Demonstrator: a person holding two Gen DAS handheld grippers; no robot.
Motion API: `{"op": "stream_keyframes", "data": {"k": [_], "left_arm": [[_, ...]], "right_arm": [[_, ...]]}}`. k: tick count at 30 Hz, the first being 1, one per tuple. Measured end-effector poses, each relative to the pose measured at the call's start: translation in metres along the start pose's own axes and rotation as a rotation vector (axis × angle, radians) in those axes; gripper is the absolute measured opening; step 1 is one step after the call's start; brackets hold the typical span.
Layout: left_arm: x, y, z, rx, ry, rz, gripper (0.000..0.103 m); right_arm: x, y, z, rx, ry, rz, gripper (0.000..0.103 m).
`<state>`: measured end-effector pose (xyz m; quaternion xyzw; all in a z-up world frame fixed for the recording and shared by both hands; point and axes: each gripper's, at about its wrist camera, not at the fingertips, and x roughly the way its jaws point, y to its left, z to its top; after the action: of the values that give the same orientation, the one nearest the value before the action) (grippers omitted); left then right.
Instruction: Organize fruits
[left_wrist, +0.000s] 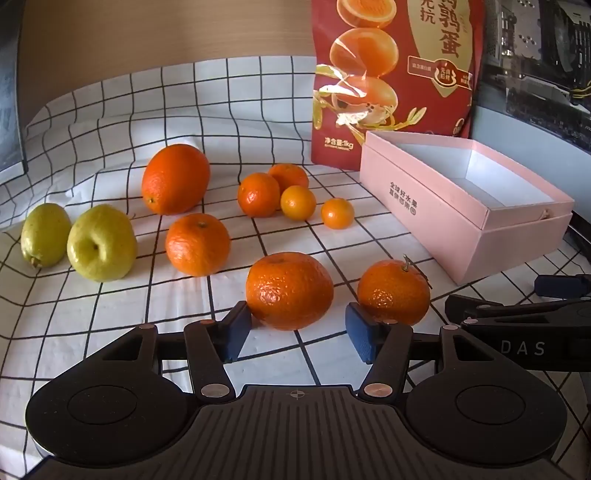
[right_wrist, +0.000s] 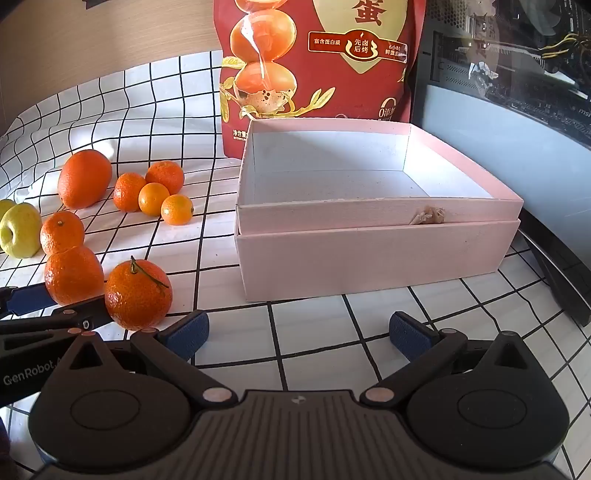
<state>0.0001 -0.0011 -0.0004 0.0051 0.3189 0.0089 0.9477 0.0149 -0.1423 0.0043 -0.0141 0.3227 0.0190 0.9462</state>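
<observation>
Sitting empty at the right of the checked cloth (left_wrist: 110, 110), the pink box (right_wrist: 369, 254) faces the right gripper (right_wrist: 299, 332), jaws wide on nothing. Nearer the fruit, the left gripper (left_wrist: 299, 332) stands open with the big mandarin (left_wrist: 289, 290) just ahead between its pads, untouched.

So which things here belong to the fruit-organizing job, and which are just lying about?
Part of the job:
- oranges and tangerines, e.g. the nearest one
- two green apples
- small kumquats
- empty pink box
- left gripper and right gripper, both open

Just lying about:
- red snack bag
- checked cloth
- computer case
</observation>
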Motion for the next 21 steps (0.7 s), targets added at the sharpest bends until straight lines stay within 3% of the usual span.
{"op": "stream_keyframes", "data": {"k": [21], "left_arm": [[-0.0001, 0.0005, 0.0, -0.005, -0.001, -0.004, 0.063]], "right_arm": [[0.0003, -0.0001, -0.0001, 0.0, 0.0, 0.0, 0.103]]}}
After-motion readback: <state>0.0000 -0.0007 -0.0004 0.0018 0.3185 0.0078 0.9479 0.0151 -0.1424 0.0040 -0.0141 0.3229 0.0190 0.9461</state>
